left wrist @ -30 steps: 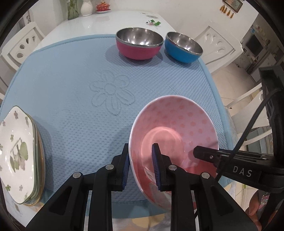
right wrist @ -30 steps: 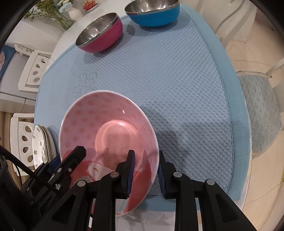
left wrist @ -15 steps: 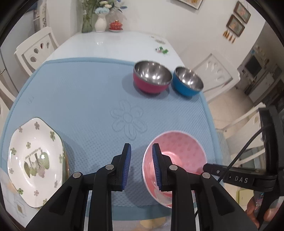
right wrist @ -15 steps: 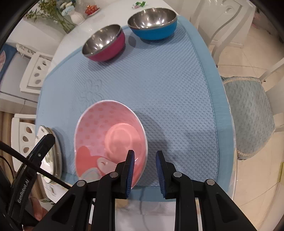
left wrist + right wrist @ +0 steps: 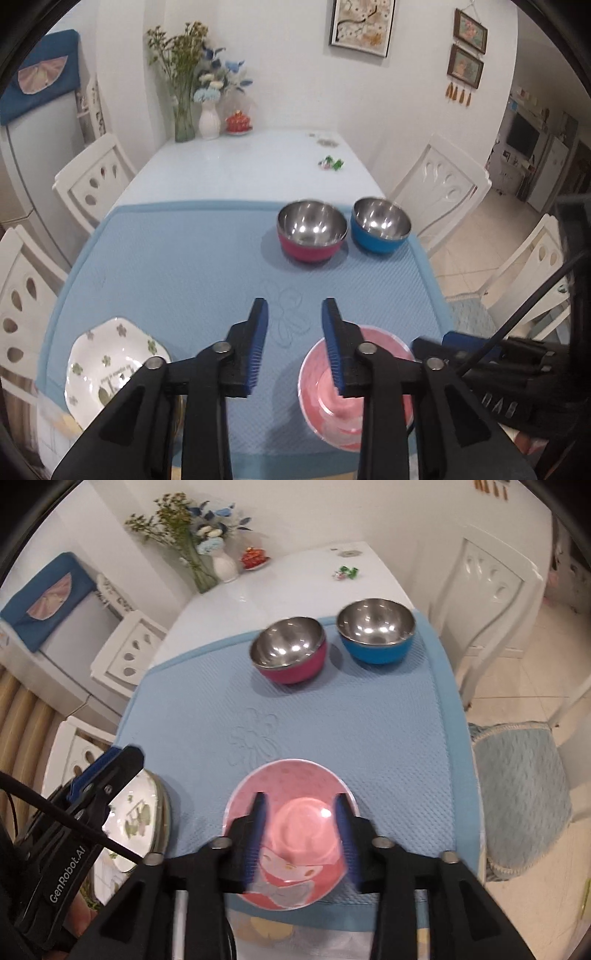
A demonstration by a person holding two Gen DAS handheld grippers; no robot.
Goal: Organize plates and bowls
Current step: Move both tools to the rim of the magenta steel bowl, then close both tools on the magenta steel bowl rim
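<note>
Blue mat (image 5: 166,266) carries pink bowl (image 5: 291,834) at its near edge, set down; left gripper (image 5: 295,343) and right gripper (image 5: 301,834), jaws just opened, hang above it, empty.

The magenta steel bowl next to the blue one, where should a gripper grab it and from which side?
Pinch the magenta bowl's near rim from above, one finger inside, one outside. It stands upright and open; the blue bowl crowds its right side, so the near or left edge probably suits best.
</note>
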